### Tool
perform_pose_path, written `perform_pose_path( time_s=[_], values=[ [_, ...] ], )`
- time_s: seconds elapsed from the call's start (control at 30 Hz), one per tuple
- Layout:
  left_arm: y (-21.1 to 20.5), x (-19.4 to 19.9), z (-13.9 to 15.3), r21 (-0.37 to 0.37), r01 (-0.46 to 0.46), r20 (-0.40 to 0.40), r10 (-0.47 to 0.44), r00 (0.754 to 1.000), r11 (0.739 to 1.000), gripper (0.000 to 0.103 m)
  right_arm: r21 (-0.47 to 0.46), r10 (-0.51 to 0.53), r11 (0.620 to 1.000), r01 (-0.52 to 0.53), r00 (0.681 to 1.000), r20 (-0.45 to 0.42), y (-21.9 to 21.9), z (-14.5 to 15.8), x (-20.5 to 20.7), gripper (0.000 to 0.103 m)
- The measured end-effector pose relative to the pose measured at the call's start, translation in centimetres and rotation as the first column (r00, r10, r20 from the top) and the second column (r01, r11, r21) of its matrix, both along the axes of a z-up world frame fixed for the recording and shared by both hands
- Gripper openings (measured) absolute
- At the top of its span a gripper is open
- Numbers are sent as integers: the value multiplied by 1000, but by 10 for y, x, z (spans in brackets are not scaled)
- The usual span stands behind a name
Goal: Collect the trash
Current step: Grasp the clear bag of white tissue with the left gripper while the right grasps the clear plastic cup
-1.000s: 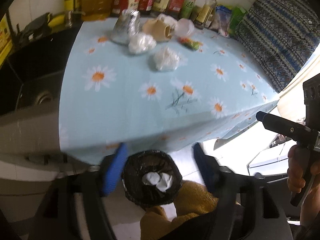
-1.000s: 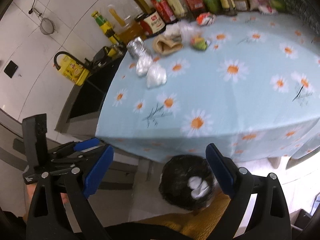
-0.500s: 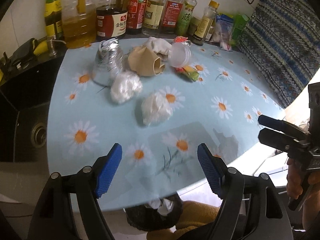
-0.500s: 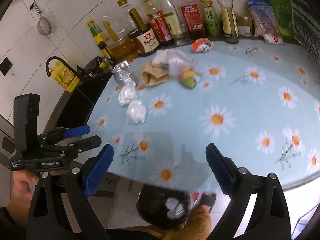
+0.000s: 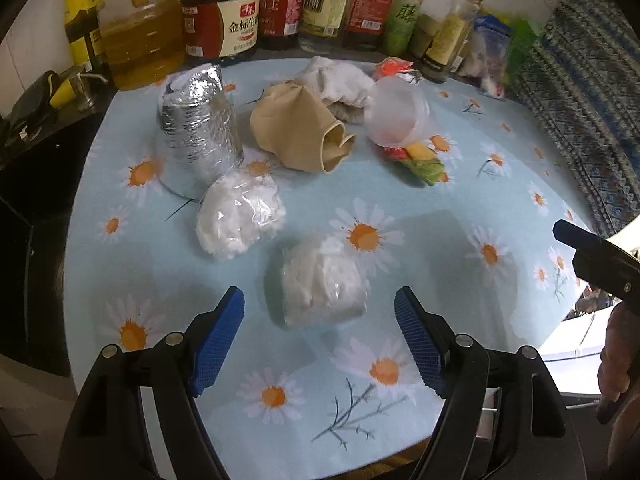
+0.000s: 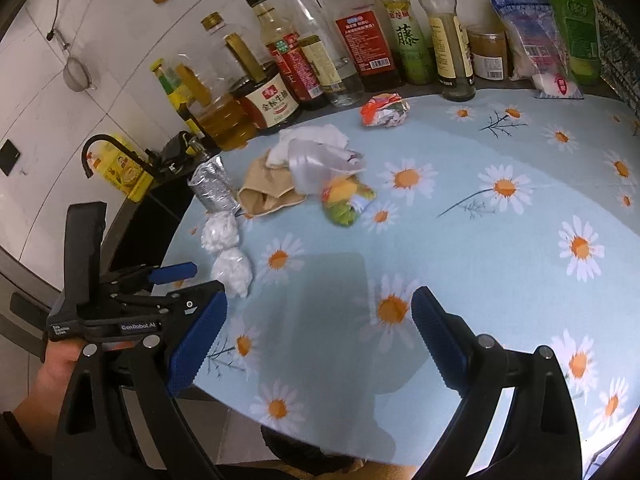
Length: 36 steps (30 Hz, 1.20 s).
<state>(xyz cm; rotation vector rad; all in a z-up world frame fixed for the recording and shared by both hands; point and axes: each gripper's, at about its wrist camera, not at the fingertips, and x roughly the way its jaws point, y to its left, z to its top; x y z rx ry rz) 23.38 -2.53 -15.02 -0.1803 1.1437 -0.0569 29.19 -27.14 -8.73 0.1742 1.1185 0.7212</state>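
Trash lies on the daisy tablecloth (image 5: 460, 240). A white crumpled wad in clear wrap (image 5: 322, 280) lies just ahead of my open, empty left gripper (image 5: 320, 332), between its blue pads. A second white wad (image 5: 238, 214) lies behind it, then a foil wrap (image 5: 196, 128), a tan paper bag (image 5: 296, 128), a white cloth (image 5: 336, 80), a clear plastic cup (image 5: 396, 114) and a colourful wrapper (image 5: 418, 160). My right gripper (image 6: 318, 336) is open and empty over the cloth near the front edge; the near wad (image 6: 234, 270) lies to its left. A red crumpled wrapper (image 6: 384, 110) lies at the back.
Oil and sauce bottles (image 6: 352, 40) line the back wall, with packets (image 6: 536, 36) at the right. A dark sink (image 5: 28, 184) adjoins the table's left edge. A patterned cushion (image 5: 584, 80) stands at the right. The black bin's rim (image 6: 304, 454) shows below the table's front edge.
Both grippers rose from over the black bin and moved forward over the table. The left one now frames the near white wad. The bin has dropped almost out of view.
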Motion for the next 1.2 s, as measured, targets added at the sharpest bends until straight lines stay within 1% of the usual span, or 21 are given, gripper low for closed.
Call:
perform_pose_path(
  time_s=[0.03,0.13,0.17,0.2,0.3,0.33,0.5,0.7,0.83,1.1,1.2],
  values=[
    [-1,2,-1,2,0,-4,0,1000,1000,74,3,3,1000,-3,1000,-4,0,-2,4,92],
    [-4,8,-6,21,5,-10,-5,1000,1000,73,-5,15,1000,-15,1000,-5,4,-7,15,92],
    [-5,9,-7,23,10,-14,-10,1000,1000,63,-6,16,1000,-17,1000,-9,6,-8,17,92],
    [-6,10,-8,25,18,-21,-18,1000,1000,59,-8,20,1000,-20,1000,-13,7,-11,21,92],
    [-10,15,-12,50,23,-31,-21,999,998,57,-15,37,999,-37,999,-12,13,-17,29,92],
    [-11,17,-15,54,23,-42,-20,999,998,52,-26,41,999,-41,999,-9,16,-19,32,92],
    [-11,20,-16,51,12,-31,-11,999,999,51,-41,72,997,-73,997,-11,27,-27,48,92],
    [-11,18,-13,45,-8,-28,9,1000,999,48,-58,124,991,-125,992,-9,45,-28,69,92],
    [-8,10,-6,33,-42,-12,42,999,999,48,-36,151,988,-152,988,-38,59,-30,85,92],
    [1,-9,9,22,-126,16,126,992,992,48,-23,135,990,-138,986,-101,86,-40,116,92],
    [6,-17,10,22,-157,21,156,987,987,48,-55,104,992,-111,988,-116,95,-48,124,92]
  ],
)
